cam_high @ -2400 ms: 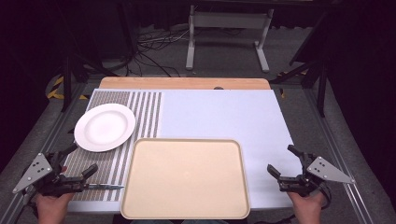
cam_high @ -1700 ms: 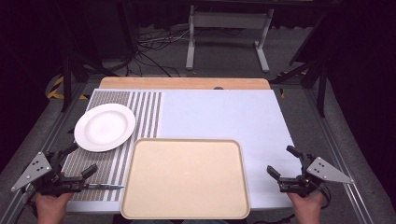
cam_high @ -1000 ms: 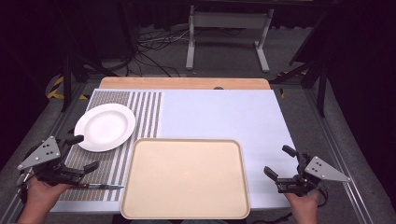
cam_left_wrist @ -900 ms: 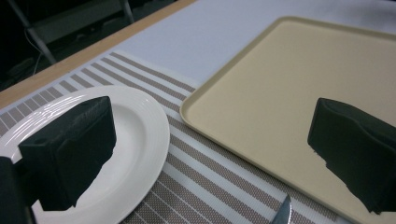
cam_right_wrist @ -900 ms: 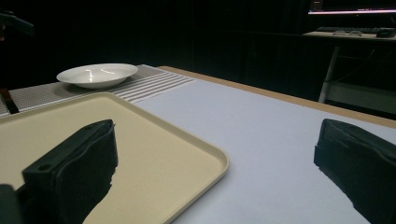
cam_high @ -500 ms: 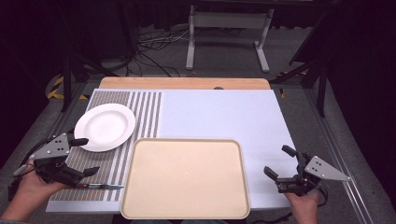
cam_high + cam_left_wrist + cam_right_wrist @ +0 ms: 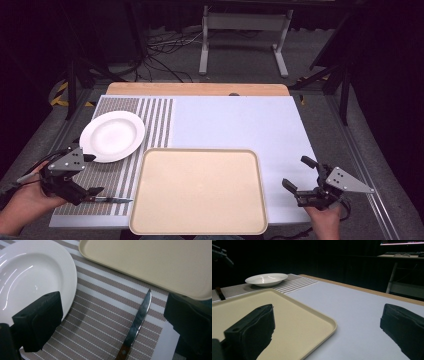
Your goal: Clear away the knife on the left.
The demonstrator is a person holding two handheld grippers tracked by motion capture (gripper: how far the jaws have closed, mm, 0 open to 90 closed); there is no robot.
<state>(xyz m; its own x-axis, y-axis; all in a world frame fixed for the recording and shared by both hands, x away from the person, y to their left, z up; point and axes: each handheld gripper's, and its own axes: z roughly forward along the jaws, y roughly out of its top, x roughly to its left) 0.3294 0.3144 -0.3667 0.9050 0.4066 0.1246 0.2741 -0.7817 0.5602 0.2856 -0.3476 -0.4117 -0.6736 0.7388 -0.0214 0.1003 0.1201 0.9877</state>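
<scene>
A white plate (image 7: 112, 135) sits on the striped mat (image 7: 155, 120) at the left; the left gripper view looks down on the plate (image 7: 32, 272). A knife (image 7: 107, 200) with a wooden handle lies on the mat near the front edge, its blade (image 7: 140, 315) pointing at the tray. A beige tray (image 7: 199, 190) lies empty at the front middle. My left gripper (image 7: 92, 174) hovers open over the mat between plate and knife, holding nothing. My right gripper (image 7: 299, 174) is open at the front right, beside the tray's right edge (image 7: 322, 327).
The white table top (image 7: 240, 122) stretches behind and to the right of the tray, with a wooden strip (image 7: 200, 89) along its far edge. Dark floor, cables and a metal stand (image 7: 245, 30) lie beyond the table.
My left gripper has moved forward and up from the front left corner toward the plate and knife. The right gripper has shifted slightly left toward the tray.
</scene>
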